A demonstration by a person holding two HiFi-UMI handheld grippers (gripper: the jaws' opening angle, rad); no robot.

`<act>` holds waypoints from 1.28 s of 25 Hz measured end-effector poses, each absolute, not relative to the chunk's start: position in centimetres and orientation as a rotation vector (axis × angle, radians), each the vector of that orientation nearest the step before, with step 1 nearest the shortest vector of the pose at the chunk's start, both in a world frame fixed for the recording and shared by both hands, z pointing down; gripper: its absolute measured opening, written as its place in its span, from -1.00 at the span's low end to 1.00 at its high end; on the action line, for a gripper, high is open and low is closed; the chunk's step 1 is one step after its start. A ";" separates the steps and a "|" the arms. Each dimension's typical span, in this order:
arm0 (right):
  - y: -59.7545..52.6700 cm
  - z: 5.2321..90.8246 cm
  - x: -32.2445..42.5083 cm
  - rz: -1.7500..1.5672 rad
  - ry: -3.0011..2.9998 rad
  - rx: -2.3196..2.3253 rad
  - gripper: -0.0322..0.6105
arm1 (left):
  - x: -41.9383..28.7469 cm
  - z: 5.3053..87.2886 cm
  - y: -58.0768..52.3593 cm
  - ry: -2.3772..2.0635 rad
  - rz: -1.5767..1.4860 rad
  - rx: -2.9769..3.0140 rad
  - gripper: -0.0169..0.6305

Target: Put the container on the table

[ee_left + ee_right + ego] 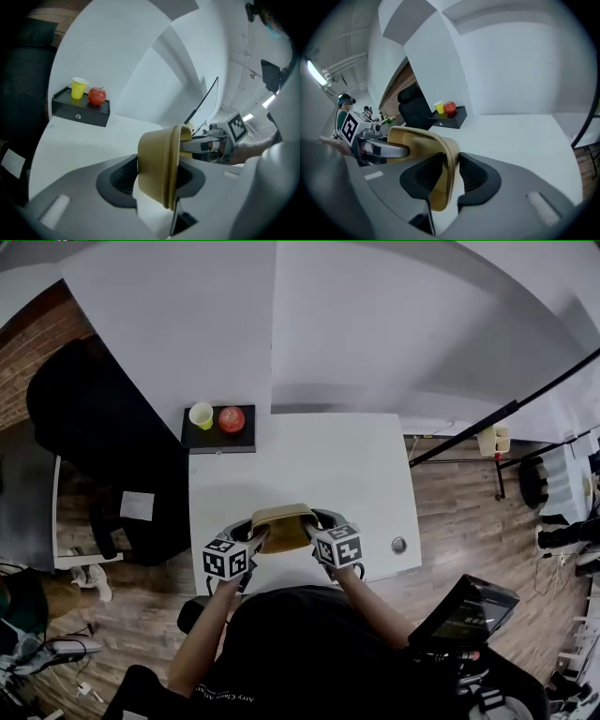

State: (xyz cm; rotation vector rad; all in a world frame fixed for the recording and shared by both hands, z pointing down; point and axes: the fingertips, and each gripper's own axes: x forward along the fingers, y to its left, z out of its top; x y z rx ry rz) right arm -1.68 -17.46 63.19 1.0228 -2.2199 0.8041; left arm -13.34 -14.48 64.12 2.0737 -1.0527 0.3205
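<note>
Since each grip takes only a thin wall, the container (281,527) hangs at lower centre over the near edge of the tabletop (309,456), left hand-held gripper (257,540) and right hand-held gripper (315,534) clamped on opposite sides. Risk: uneven lowering could tilt it or pull one wall free.

No legible text, label or number anywhere

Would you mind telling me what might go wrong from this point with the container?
The right gripper pinches only the thin wall of the container; it might slip and tip. The container is near the front edge of the table, so a short set-down might leave it overhanging.
</note>
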 end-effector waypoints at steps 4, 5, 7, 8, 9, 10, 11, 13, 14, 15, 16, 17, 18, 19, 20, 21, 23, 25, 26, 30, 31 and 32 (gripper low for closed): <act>-18.0 63.2 -0.7 0.796 -2.199 1.075 -0.58 | -14.3 64.0 -14.6 -1.097 0.278 2.042 -0.60; -17.9 63.1 -0.8 0.805 -2.203 1.074 -0.59 | -14.6 63.9 -14.7 -1.109 0.264 2.035 -0.60; -17.8 63.0 -1.2 0.802 -2.210 1.067 -0.60 | -15.1 63.9 -14.9 -1.123 0.260 2.031 -0.63; -17.9 62.9 -1.3 0.792 -2.213 1.063 -0.60 | -15.3 63.9 -15.1 -1.126 0.265 2.034 -0.64; -18.0 62.8 -1.4 0.783 -2.217 1.061 -0.60 | -15.4 63.9 -15.2 -1.126 0.271 2.040 -0.64; -18.2 62.7 -1.5 0.773 -2.222 1.059 -0.60 | -15.4 63.9 -15.4 -1.126 0.281 2.049 -0.64; -18.3 62.7 -1.5 0.766 -2.226 1.058 -0.60 | -15.4 63.9 -15.5 -1.127 0.294 2.059 -0.65; -18.6 62.8 -1.7 0.755 -2.230 1.059 -0.60 | -15.6 63.9 -15.9 -1.134 0.313 2.073 -0.66; -18.7 62.8 -1.6 0.754 -2.230 1.059 -0.60 | -15.6 63.9 -16.0 -1.137 0.315 2.077 -0.66; -18.8 62.9 -1.5 0.753 -2.230 1.060 -0.60 | -15.5 64.0 -16.1 -1.138 0.315 2.080 -0.66; -18.7 63.1 -1.4 0.754 -2.229 1.059 -0.60 | -15.4 64.0 -16.2 -1.139 0.313 2.081 -0.66; -18.8 63.2 -1.3 0.755 -2.229 1.057 -0.60 | -15.4 64.1 -16.2 -1.142 0.310 2.082 -0.66; -18.9 63.3 -1.4 0.755 -2.230 1.054 -0.60 | -15.4 64.1 -16.4 -1.148 0.306 2.083 -0.66; -19.0 63.5 -1.4 0.756 -2.231 1.051 -0.59 | -15.4 64.1 -16.6 -1.154 0.301 2.082 -0.65; -19.2 63.6 -1.3 0.755 -2.230 1.049 -0.59 | -15.4 64.1 -16.8 -1.160 0.297 2.081 -0.65; -19.3 63.7 -1.2 0.756 -2.228 1.048 -0.59 | -15.3 64.1 -16.9 -1.164 0.295 2.080 -0.65; -19.2 63.9 -0.9 0.764 -2.222 1.050 -0.59 | -14.9 64.4 -16.8 -1.162 0.294 2.077 -0.65; -19.4 64.1 -0.7 0.772 -2.220 1.053 -0.59 | -14.7 64.6 -16.9 -1.160 0.290 2.071 -0.64; -19.5 64.2 -0.6 0.775 -2.220 1.053 -0.59 | -14.7 64.7 -17.0 -1.160 0.287 2.067 -0.64; -20.0 64.8 -0.5 0.785 -2.214 1.050 -0.59 | -14.5 65.1 -17.5 -1.160 0.286 2.051 -0.64; -20.1 65.0 -0.5 0.788 -2.212 1.050 -0.59 | -14.5 65.2 -17.6 -1.159 0.290 2.049 -0.64; -20.3 65.2 -0.5 0.792 -2.211 1.051 -0.59 | -14.5 65.4 -17.8 -1.158 0.295 2.046 -0.64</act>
